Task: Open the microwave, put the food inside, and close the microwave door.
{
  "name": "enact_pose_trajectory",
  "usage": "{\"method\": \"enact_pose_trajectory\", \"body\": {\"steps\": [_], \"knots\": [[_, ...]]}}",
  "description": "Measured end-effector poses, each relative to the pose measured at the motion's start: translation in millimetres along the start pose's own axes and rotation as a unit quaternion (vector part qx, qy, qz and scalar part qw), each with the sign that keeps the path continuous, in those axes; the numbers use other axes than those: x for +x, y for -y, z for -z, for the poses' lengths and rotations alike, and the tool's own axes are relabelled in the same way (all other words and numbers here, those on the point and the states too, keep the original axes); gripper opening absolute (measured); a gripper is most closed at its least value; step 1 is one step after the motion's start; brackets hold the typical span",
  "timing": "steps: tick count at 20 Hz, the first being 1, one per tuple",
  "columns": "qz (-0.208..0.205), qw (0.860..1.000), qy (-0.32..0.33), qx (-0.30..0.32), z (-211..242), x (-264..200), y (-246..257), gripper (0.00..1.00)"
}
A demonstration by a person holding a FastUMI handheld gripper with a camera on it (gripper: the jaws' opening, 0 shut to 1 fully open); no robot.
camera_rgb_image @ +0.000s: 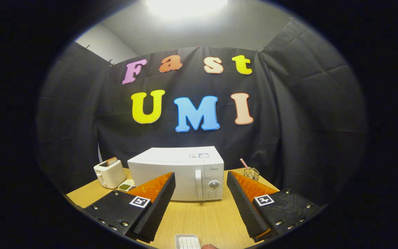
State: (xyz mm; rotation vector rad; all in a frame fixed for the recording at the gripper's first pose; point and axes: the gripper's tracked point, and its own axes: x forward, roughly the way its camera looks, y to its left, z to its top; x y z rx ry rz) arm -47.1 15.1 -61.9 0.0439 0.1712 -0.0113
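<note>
One wooden desk [199,218] carries everything here. The largest thing on it is one white microwave [176,176], standing beyond the fingertips with its door shut; it has a vertical handle [199,184] beside the control panel, one round dial [214,184] and a block of small buttons beneath. A small brand name sits above the dial, too small to make out with certainty, and two stickers on the top panel are unreadable. Beside the microwave, on the side of the left finger, stands one cream toaster [110,173] with a single slice of bread [111,161] poking out of its slot. Just in front of the toaster lies one small white dish of green food [125,186], partly hidden behind the left finger. On the other side of the microwave, one wire holder [251,173] holds a pink straw-like stick. The claw [201,180] is spread wide, gripping nothing, each finger carrying one square black-and-white marker. Between the finger bases, close to the camera, lies one small white ribbed object [187,241].
</note>
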Motion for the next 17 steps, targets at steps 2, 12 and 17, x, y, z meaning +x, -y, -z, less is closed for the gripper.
{"method": "enact_pose_trajectory", "body": {"steps": [2,12,17], "knots": [[-0.001,1.000,0.001,0.001,-2.3,1.8,2.1,0.94],[0.001,1.000,0.008,0.000,-6.4,1.9,18.7,0.94],[-0.001,1.000,0.007,-0.007,-6.6,-0.4,21.4,0.94]]}}
